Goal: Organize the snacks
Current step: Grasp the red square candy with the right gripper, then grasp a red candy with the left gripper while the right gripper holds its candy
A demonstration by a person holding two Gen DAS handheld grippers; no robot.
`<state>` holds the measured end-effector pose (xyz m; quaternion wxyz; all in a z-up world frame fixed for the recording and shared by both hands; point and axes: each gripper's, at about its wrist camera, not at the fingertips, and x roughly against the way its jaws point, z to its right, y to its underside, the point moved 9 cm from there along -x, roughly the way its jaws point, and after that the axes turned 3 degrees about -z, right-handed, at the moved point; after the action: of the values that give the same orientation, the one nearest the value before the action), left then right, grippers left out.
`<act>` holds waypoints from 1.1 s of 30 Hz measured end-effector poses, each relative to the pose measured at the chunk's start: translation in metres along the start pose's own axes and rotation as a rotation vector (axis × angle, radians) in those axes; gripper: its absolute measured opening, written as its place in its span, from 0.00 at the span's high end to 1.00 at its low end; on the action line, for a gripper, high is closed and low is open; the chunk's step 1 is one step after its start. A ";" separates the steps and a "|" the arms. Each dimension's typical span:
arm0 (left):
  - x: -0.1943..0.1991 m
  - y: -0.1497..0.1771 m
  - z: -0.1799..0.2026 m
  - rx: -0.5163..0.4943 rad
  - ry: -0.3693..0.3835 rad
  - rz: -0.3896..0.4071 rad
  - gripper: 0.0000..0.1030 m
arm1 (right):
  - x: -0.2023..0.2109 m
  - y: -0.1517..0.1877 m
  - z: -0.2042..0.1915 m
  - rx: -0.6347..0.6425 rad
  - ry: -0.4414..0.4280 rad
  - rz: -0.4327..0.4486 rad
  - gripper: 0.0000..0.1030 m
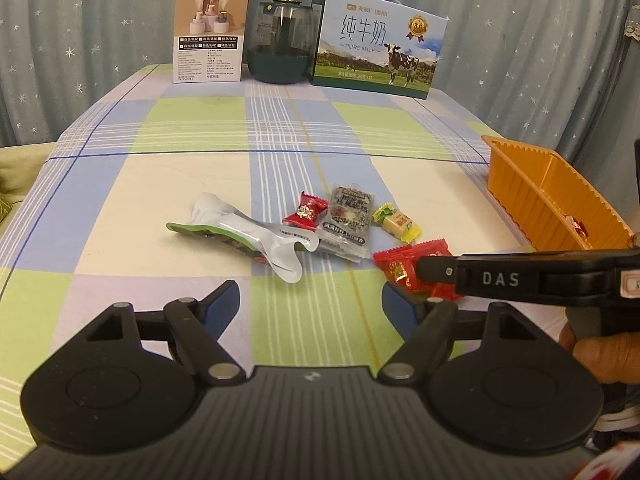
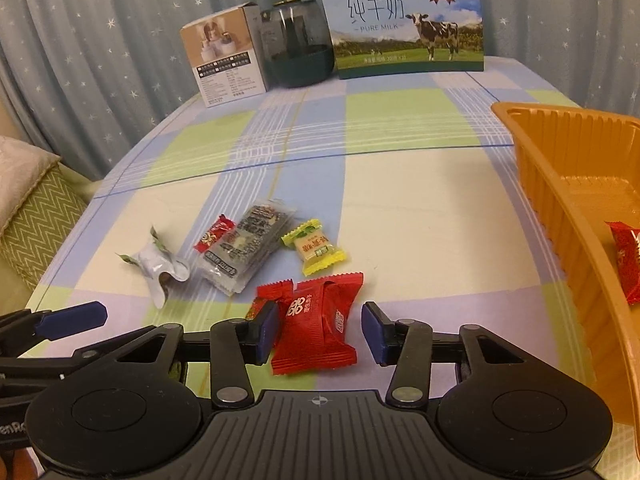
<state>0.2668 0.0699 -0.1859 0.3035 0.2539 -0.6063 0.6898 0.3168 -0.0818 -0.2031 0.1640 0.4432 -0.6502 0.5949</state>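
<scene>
Right gripper (image 2: 319,331) low over table (image 2: 420,208), jaws partly open astride red packet (image 2: 316,328); left pad at packet's edge, right pad clear, no grip. Left gripper (image 1: 310,300) wide open, empty, above cloth. Beyond: yellow candy (image 2: 314,252), grey sachet (image 2: 244,244), small red candy (image 2: 214,233), white pouch (image 2: 160,268). Right: orange tray (image 2: 560,184) holding red candy (image 2: 628,260). Far: white box (image 2: 224,60), jar (image 2: 296,44), milk box (image 2: 404,24).

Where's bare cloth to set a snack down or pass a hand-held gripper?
Free: the wide strip between the snack cluster and the pure milk box, and the patch between the yellow candy and the orange tray. Crowded: near the front edge, around the red snack packet.
</scene>
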 end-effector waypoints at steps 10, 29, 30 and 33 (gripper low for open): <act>0.000 -0.001 0.019 -0.055 0.021 0.018 0.26 | 0.014 0.001 0.016 -0.033 0.029 0.024 0.74; -0.055 -0.008 0.067 -0.115 0.082 -0.025 0.64 | 0.028 0.004 0.049 -0.200 0.007 0.033 0.74; -0.057 -0.007 0.068 -0.123 0.076 -0.027 0.69 | 0.028 0.005 0.050 -0.201 0.008 0.033 0.74; -0.059 -0.004 0.070 -0.151 0.055 -0.028 0.73 | 0.027 0.005 0.049 -0.201 0.007 0.030 0.74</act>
<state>0.3092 -0.0057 -0.2157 0.3477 0.2196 -0.6443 0.6447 0.3131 -0.1378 -0.1979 0.2008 0.4128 -0.7125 0.5307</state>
